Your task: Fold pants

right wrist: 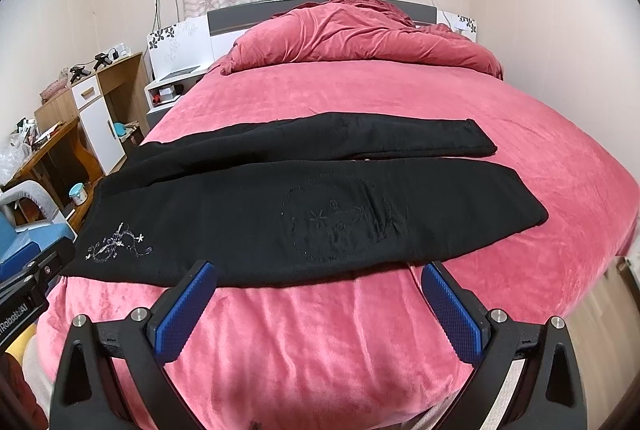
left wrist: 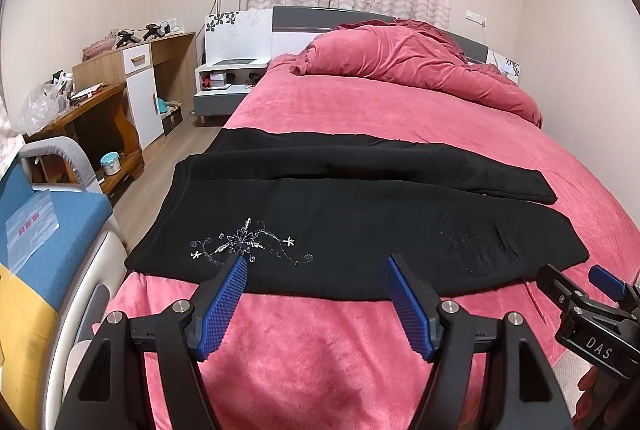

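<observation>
Black pants (left wrist: pixel 352 222) lie flat across the pink bed (left wrist: pixel 320 362), waist at the left, legs running right. Silver embroidery (left wrist: pixel 248 244) sits near the waist, dark embroidery on the near leg (right wrist: pixel 340 222). The far leg lies a little apart behind the near one (right wrist: pixel 360 142). My left gripper (left wrist: pixel 316 264) is open and empty, its tips at the pants' near edge by the waist. My right gripper (right wrist: pixel 320 272) is open and empty, its tips at the near edge of the near leg. It also shows at the right edge of the left wrist view (left wrist: pixel 576 278).
A bunched pink duvet (left wrist: pixel 412 62) lies at the head of the bed. A wooden desk and cabinet (left wrist: pixel 136 90) stand along the left wall. A blue and yellow seat (left wrist: pixel 44 230) is close on the left. The bed's right edge drops off (right wrist: pixel 624 250).
</observation>
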`<state>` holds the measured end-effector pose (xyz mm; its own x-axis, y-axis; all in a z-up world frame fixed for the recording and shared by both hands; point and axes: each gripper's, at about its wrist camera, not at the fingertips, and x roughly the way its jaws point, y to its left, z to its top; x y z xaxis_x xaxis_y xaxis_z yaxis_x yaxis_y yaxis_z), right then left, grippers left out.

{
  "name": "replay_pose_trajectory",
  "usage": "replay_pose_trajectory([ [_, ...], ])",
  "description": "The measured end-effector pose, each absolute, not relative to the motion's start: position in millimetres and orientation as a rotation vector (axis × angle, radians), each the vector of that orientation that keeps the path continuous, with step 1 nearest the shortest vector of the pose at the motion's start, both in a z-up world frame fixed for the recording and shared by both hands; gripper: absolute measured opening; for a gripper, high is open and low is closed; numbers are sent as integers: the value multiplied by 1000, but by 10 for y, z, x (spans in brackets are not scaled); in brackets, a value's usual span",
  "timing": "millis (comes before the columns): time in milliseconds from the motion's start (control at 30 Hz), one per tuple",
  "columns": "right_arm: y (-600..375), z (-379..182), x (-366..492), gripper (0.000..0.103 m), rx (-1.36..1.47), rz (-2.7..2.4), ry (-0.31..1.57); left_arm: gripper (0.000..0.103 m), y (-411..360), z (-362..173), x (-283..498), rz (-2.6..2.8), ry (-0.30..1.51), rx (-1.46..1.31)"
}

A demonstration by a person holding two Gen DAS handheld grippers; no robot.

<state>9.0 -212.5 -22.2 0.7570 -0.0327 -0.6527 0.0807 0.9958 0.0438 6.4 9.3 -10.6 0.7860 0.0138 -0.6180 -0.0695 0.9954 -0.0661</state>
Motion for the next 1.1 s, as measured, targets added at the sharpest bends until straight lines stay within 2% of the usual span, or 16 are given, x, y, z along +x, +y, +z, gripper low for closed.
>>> replay_pose_trajectory([
  [1100, -2152, -260, 107, 103, 76, -61, 726, 73, 110, -153, 85, 42, 684, -95],
])
